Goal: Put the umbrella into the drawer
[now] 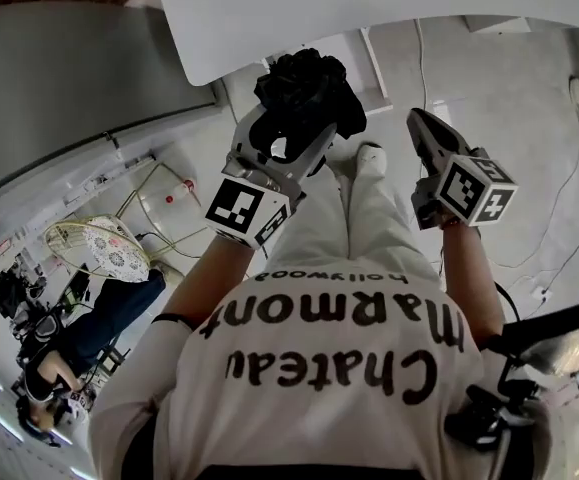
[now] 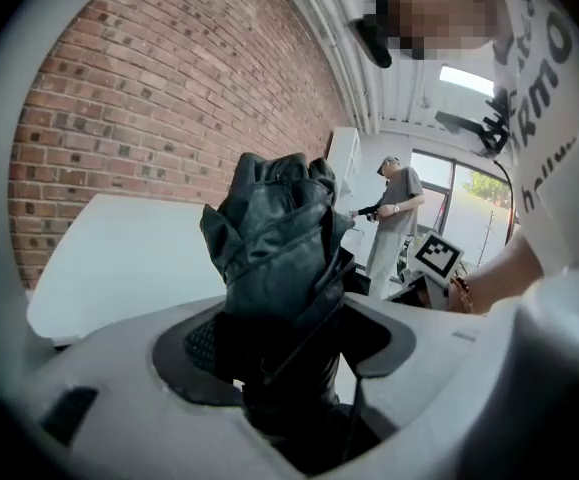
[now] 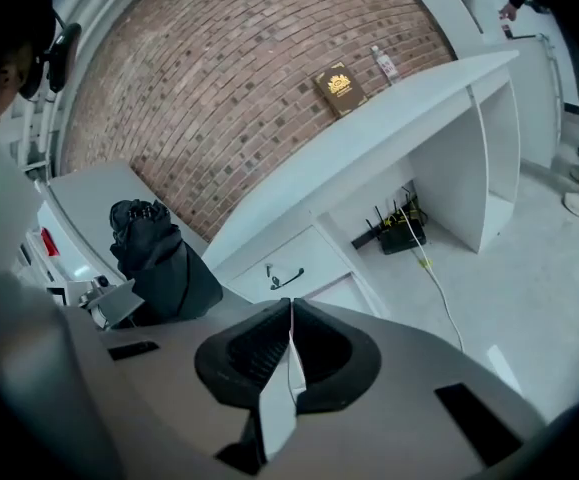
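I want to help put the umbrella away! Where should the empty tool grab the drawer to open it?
Probably the dark handle on the white drawer front, taken across its middle, coming straight at the front. It looks like a slim bar standing off a flat face, so nothing else offers a hold. The right tool is shut, so it must open first.

A brick wall (image 3: 249, 88) backs a white tabletop (image 3: 399, 108). On it a brown book (image 3: 340, 88) stands against the bricks, with a small bottle (image 3: 383, 64) at its 2 o'clock. Beneath, at the book's 5 o'clock, a black router (image 3: 401, 230) trails a cable (image 3: 439, 288) over the floor (image 3: 529, 298). In the head view a round fan (image 1: 99, 250) lies at 9 o'clock.
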Demonstrator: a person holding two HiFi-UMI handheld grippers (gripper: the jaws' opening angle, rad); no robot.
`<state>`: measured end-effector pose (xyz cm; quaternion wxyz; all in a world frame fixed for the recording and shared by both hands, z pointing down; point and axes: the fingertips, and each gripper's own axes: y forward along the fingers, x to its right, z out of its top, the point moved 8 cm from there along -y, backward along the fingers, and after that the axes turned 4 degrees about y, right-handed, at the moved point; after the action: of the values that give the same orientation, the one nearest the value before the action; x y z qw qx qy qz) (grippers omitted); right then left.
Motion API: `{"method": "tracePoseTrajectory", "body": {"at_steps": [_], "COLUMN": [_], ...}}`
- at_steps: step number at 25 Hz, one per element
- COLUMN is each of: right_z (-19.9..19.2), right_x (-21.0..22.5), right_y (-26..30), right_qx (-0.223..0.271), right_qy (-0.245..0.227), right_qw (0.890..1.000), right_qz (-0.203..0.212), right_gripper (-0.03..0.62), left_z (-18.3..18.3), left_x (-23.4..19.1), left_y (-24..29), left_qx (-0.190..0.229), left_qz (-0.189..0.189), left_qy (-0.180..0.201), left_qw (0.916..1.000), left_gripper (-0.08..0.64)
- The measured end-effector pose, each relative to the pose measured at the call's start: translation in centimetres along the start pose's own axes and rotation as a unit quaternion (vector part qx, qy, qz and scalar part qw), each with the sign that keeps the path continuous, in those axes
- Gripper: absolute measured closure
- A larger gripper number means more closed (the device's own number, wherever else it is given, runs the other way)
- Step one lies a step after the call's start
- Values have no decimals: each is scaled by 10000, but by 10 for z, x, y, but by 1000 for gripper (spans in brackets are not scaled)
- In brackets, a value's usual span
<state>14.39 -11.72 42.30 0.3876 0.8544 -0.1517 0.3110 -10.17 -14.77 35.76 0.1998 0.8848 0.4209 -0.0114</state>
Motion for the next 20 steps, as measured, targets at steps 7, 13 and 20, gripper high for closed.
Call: {"method": "tracePoseTrajectory", "body": {"at_steps": [7,13,20], "right_z": [-61,-112,-153], "right_x": [16,43,51], "right_y": [23,53,66], "right_qx": [97,53,56], "right_qy": [697,1277,1639], "right_qw": [9974,9914,9855], "right_qz": [-130,-268,-424], "right_gripper": [574,574,575], "left_z": [-54,-112,-164], "left_x": [-11,-27,-41], "left_y": [29,56,78], "left_qx": [-567,-1015,-1466], "left_qz": [-566,-1007,-1099], "left_qy": [297,578,804], "left_qw": [9963,9880,9798], "left_gripper": [290,290,290]}}
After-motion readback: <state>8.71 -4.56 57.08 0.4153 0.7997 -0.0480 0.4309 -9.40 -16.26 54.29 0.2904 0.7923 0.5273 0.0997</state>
